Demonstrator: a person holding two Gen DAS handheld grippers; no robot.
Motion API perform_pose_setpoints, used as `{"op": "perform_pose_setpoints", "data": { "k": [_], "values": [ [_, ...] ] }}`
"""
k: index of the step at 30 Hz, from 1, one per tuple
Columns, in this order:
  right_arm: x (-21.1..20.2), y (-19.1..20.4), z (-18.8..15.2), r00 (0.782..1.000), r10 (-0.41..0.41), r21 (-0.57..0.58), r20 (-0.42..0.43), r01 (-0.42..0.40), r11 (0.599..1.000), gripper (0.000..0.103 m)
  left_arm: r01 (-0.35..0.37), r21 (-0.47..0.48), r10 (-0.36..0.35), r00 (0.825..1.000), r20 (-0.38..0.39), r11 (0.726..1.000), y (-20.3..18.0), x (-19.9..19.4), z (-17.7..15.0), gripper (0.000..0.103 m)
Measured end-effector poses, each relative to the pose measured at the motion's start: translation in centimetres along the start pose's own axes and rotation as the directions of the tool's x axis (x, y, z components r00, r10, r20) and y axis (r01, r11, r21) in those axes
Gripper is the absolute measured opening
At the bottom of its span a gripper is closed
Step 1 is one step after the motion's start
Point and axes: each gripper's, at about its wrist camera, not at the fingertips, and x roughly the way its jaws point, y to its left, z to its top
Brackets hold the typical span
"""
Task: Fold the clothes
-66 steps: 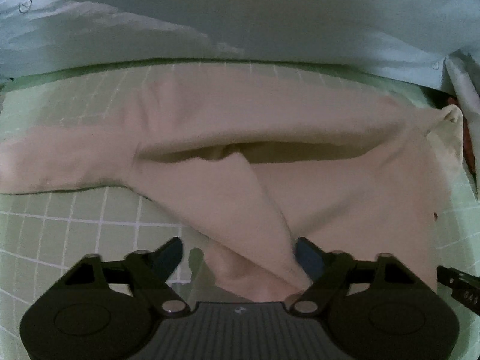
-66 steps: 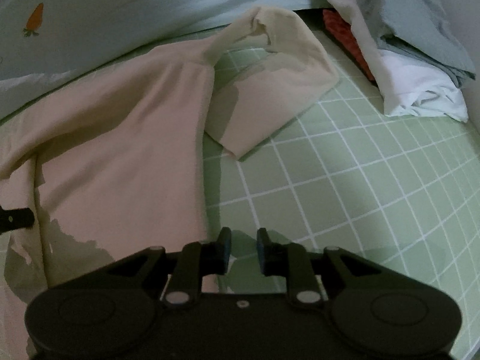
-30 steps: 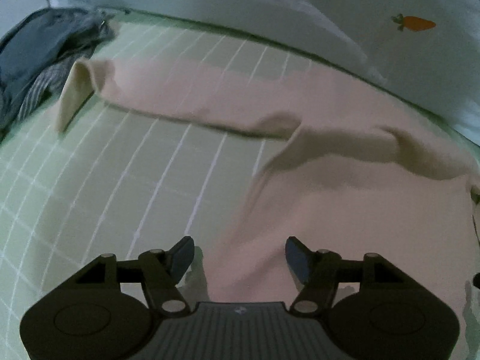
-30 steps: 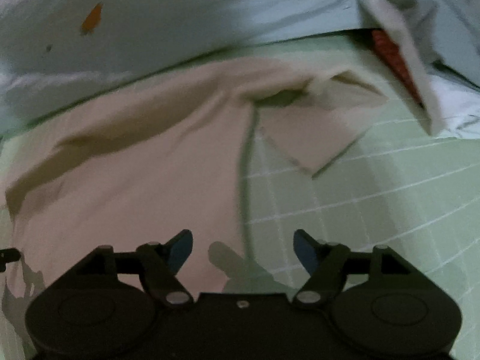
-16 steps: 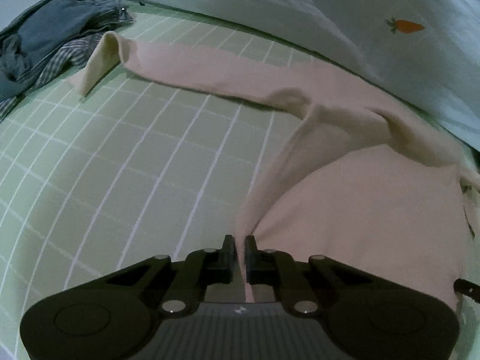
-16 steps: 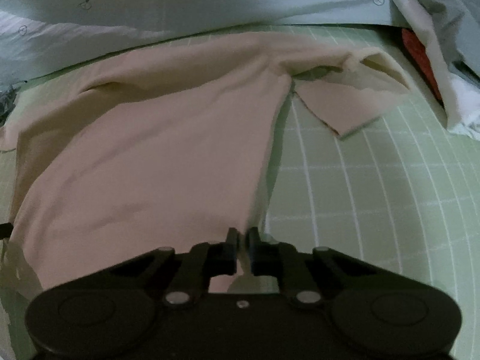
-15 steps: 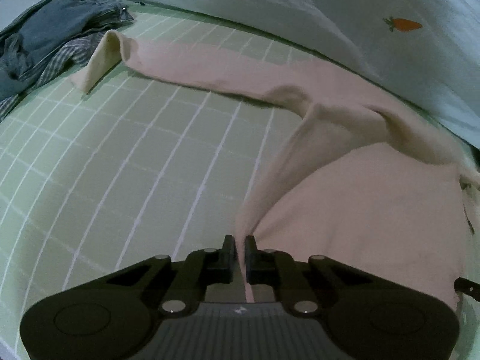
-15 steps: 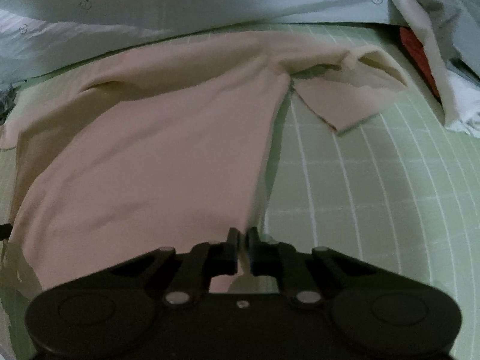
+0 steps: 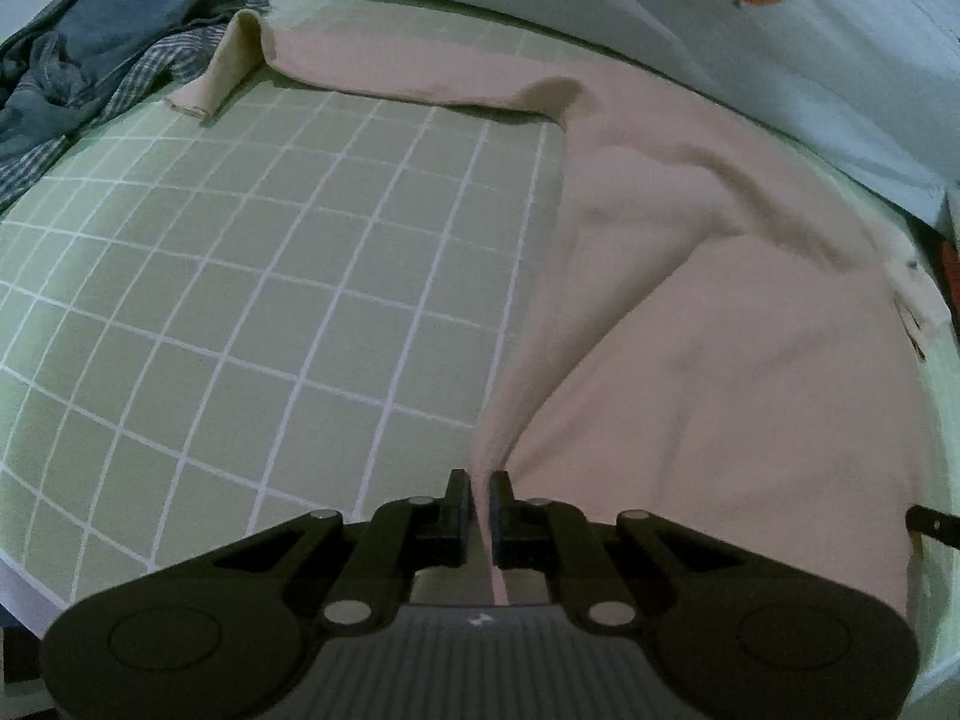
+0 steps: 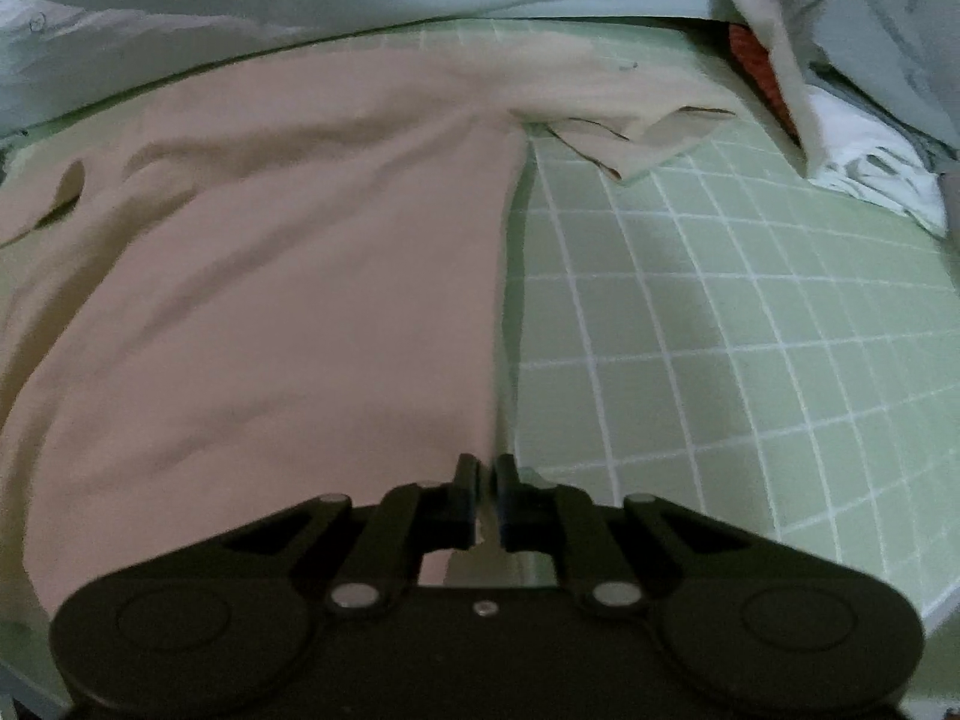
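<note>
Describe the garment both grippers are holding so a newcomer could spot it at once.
Start from the green sheet with white grid lines that covers the bed. Spread across it lies a pale pink long-sleeved top, its near hem pinched by the left gripper and the right gripper. Unlike the blue-grey clothes pile and the white cloth at the edges, it is plain, pink and laid out flat.

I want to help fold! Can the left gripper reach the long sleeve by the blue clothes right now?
Probably not yet. The left gripper is shut on the pink shirt hem, and the sleeve cuff lies far across bare green sheet. Nothing blocks it; it must let go first.
</note>
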Motion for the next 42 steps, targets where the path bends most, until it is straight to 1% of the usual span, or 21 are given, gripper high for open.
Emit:
{"op": "perform_pose_setpoints", "data": {
  "k": [4, 5, 9, 10, 11, 12, 13, 15, 18, 21, 23, 24, 25, 26, 27, 28, 31, 34, 36, 40, 42],
  "values": [
    [-0.2, 0.8, -0.3, 0.999, -0.05, 0.0, 0.002, 0.05, 0.999, 0.007, 0.034, 0.038, -0.033, 0.999, -0.024, 0.999, 0.5, -0.2, 0.0, 0.009],
    [-0.2, 1.0, -0.3, 0.998, -0.062, 0.0, 0.002, 0.062, 0.998, 0.008, 0.044, 0.045, -0.042, 0.999, -0.03, 0.998, 0.7, -0.2, 0.2, 0.011],
    [-0.3, 1.9, -0.4, 0.994, -0.11, 0.003, 0.004, 0.11, 0.994, 0.01, 0.073, 0.076, -0.071, 0.997, -0.034, 0.994, 1.9, -0.3, 1.0, 0.014],
    [-0.3, 1.8, -0.4, 0.993, -0.117, 0.012, 0.004, 0.116, 0.993, 0.01, 0.083, 0.081, -0.081, 0.996, -0.031, 0.993, 2.2, -0.3, 1.3, 0.019],
    [-0.3, 1.8, -0.5, 0.993, -0.12, 0.024, 0.006, 0.12, 0.992, 0.01, 0.094, 0.083, -0.092, 0.995, -0.028, 0.992, 2.5, -0.4, 1.7, 0.027],
    [-0.3, 1.7, -0.5, 0.992, -0.124, 0.034, 0.007, 0.124, 0.992, 0.01, 0.107, 0.084, -0.105, 0.994, -0.027, 0.991, 2.8, -0.4, 2.0, 0.03],
    [-0.3, 1.6, -0.5, 0.992, -0.129, 0.044, 0.008, 0.128, 0.991, 0.013, 0.121, 0.086, -0.119, 0.992, -0.031, 0.989, 3.0, -0.3, 2.5, 0.036],
    [-0.3, 1.4, -0.5, 0.991, -0.136, 0.065, 0.01, 0.136, 0.989, 0.018, 0.137, 0.101, -0.133, 0.99, -0.043, 0.985, 3.0, -0.1, 3.4, 0.041],
    [-0.3, 0.3, -0.7, 0.994, -0.11, 0.132, 0.018, 0.107, 0.986, 0.023, 0.13, 0.159, -0.126, 0.991, -0.035, 0.979, 1.7, 0.2, 4.9, 0.045],
    [-0.2, -1.7, -0.9, 0.999, -0.02, 0.217, 0.027, 0.014, 0.976, 0.032, 0.1, 0.167, -0.104, 0.994, 0.014, 0.981, 0.1, -0.4, 5.8, 0.053],
    [0.2, -3.7, -0.1, 0.998, 0.044, 0.259, 0.047, -0.055, 0.964, 0.049, 0.089, 0.129, -0.097, 0.993, 0.064, 0.988, -1.0, -1.0, 6.0, 0.062],
    [0.4, -4.7, 0.3, 0.995, 0.076, 0.279, 0.058, -0.089, 0.956, 0.05, 0.078, 0.104, -0.088, 0.992, 0.088, 0.991, -1.6, -1.4, 6.0, 0.065],
    [0.6, -5.7, 0.7, 0.992, 0.105, 0.297, 0.071, -0.121, 0.947, 0.052, 0.063, 0.071, -0.071, 0.991, 0.11, 0.995, -2.2, -1.6, 5.8, 0.07],
    [0.8, -6.8, 1.5, 0.989, 0.111, 0.301, 0.093, -0.134, 0.944, 0.058, 0.053, 0.045, -0.058, 0.99, 0.126, 0.998, -2.7, -1.8, 5.7, 0.074],
    [1.0, -7.8, 2.4, 0.987, 0.116, 0.303, 0.115, -0.146, 0.942, 0.062, 0.045, 0.022, -0.048, 0.989, 0.141, 0.999, -3.3, -1.9, 5.5, 0.075],
    [1.4, -8.7, 3.4, 0.985, 0.107, 0.291, 0.137, -0.143, 0.946, 0.07, 0.039, 0.008, -0.04, 0.988, 0.149, 0.999, -3.9, -1.9, 5.3, 0.076],
    [2.7, -10.9, 6.6, 0.981, 0.091, 0.263, 0.171, -0.134, 0.955, 0.071, -0.003, -0.039, 0.009, 0.989, 0.146, 0.999, -5.4, -1.6, 4.7, 0.076],
    [4.2, -11.6, 9.7, 0.972, 0.117, 0.248, 0.203, -0.167, 0.954, 0.068, -0.018, -0.083, 0.031, 0.988, 0.152, 0.996, -7.1, -1.4, 4.4, 0.076],
    [5.6, -11.7, 11.6, 0.971, 0.133, 0.237, 0.199, -0.179, 0.955, 0.066, -0.031, -0.095, 0.046, 0.987, 0.156, 0.995, -8.2, -1.3, 4.5, 0.076],
    [8.1, -10.9, 13.9, 0.976, 0.128, 0.186, 0.177, -0.161, 0.969, 0.057, -0.075, -0.078, 0.087, 0.98, 0.177, 0.994, -10.1, -1.3, 5.1, 0.076],
    [8.9, -10.4, 14.3, 0.983, 0.099, 0.165, 0.152, -0.124, 0.979, 0.048, -0.095, -0.082, 0.108, 0.978, 0.179, 0.992, -10.6, -1.3, 5.6, 0.076]
  ]
}}
